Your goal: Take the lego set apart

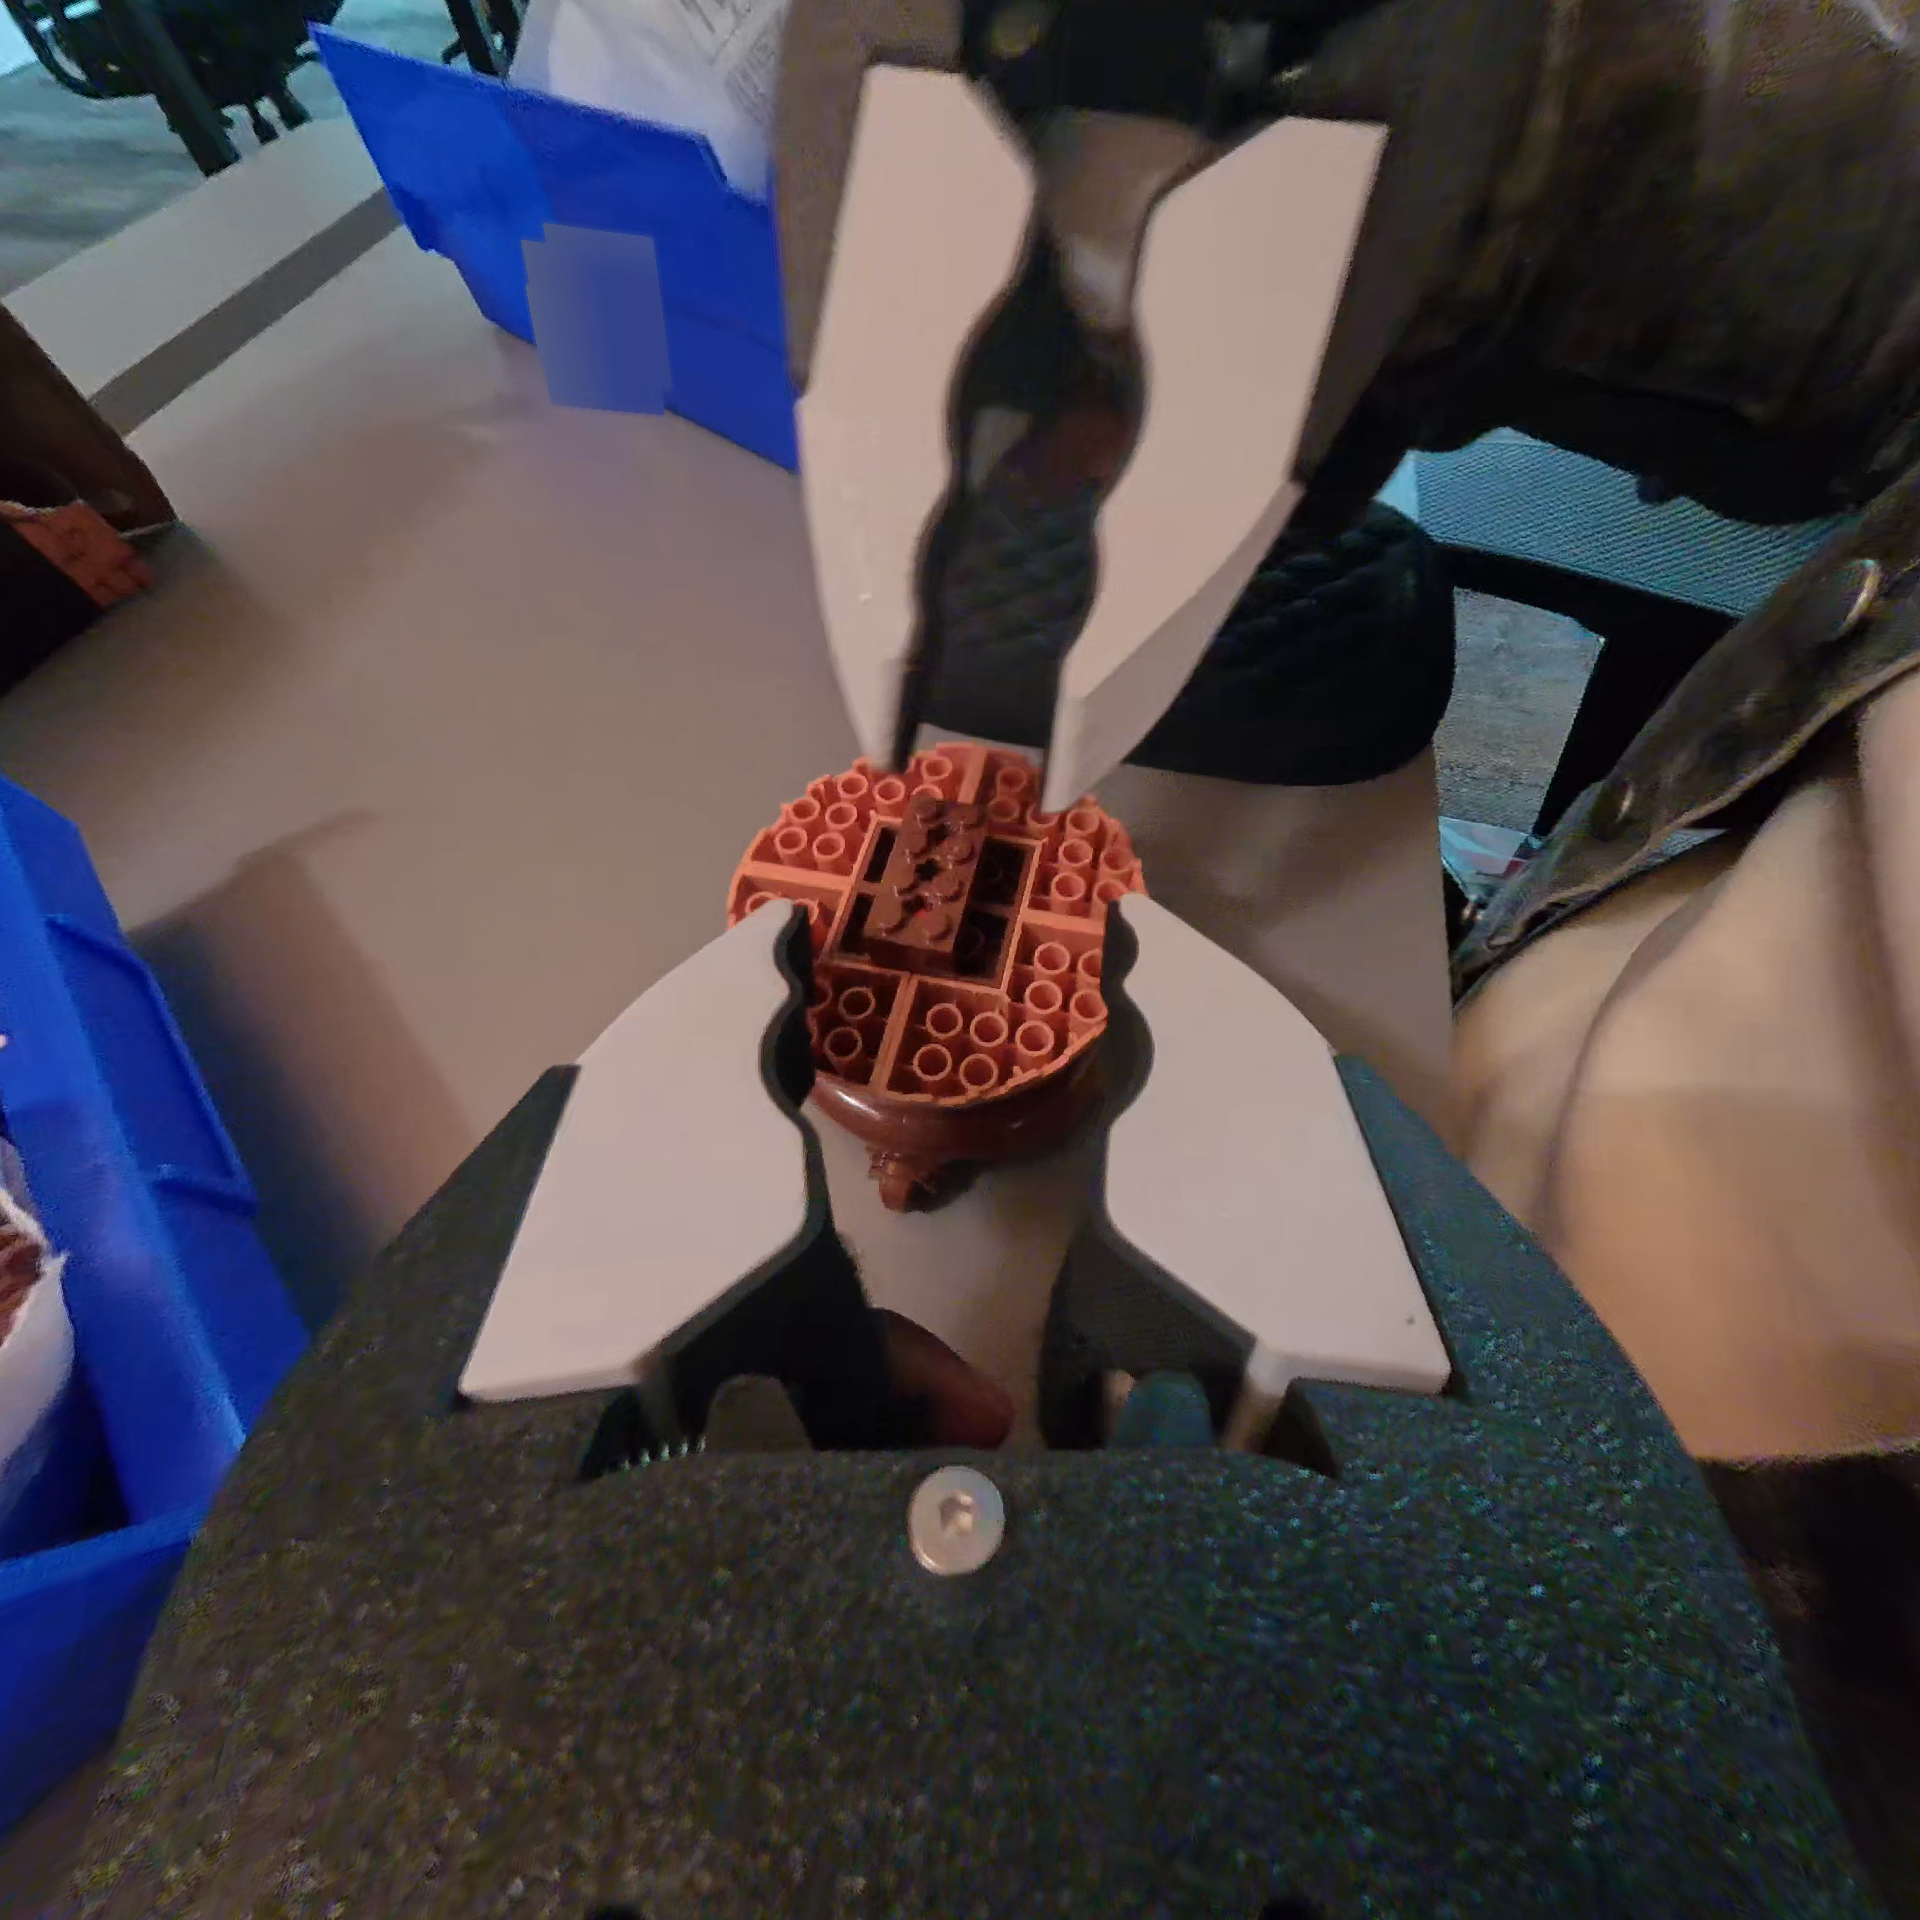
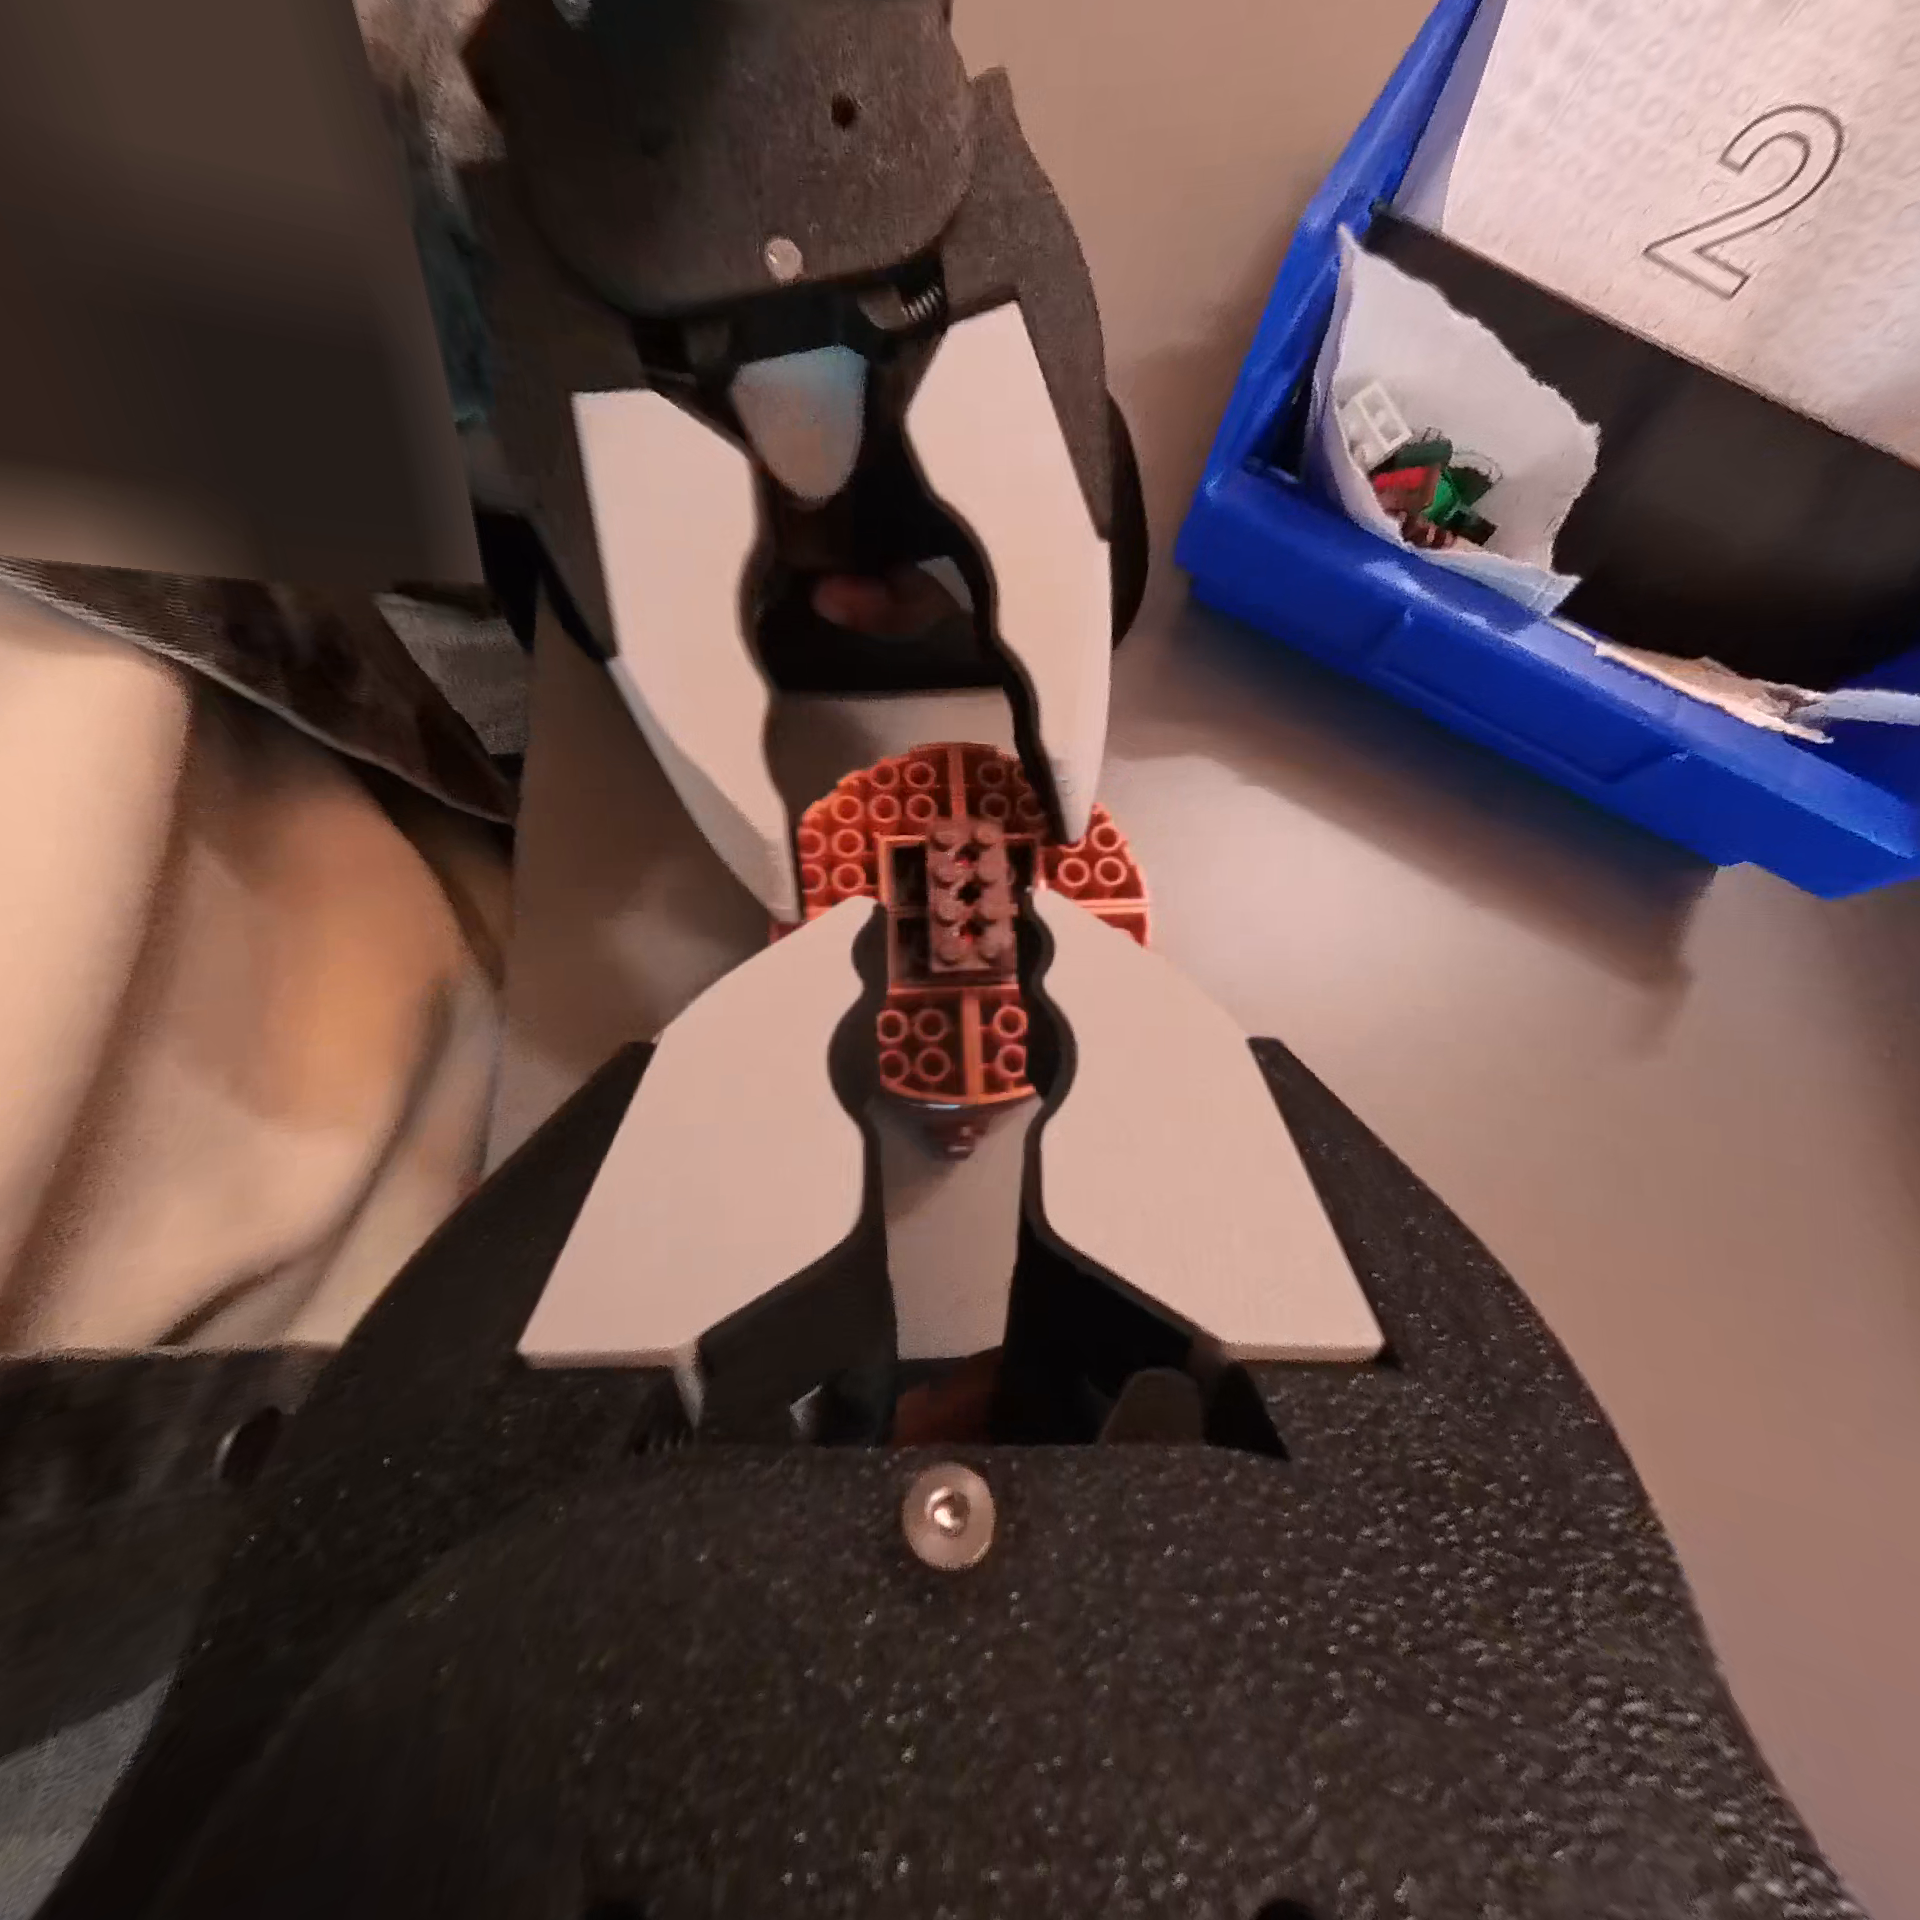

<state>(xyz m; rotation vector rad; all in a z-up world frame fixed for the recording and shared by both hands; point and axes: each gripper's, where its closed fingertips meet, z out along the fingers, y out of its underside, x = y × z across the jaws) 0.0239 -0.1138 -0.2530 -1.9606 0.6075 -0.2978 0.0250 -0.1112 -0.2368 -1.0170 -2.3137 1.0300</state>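
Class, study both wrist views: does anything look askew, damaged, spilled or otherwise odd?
The round orange lego piece is upside down, its hollow tube underside facing up, with a dark brown brick in its centre recess. The paper bag in the blue bin is torn open, showing loose pieces. Nothing is spilled on the table.

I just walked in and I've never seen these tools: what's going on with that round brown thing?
A person is taking a lego piece apart with two hand-held grippers. The left gripper has its fingers around the round orange-brown piece, apparently clamping its sides over the table. The right gripper comes in from the opposite side, its tips beside the dark brick in the middle, which is still attached. Blue bins stand nearby.
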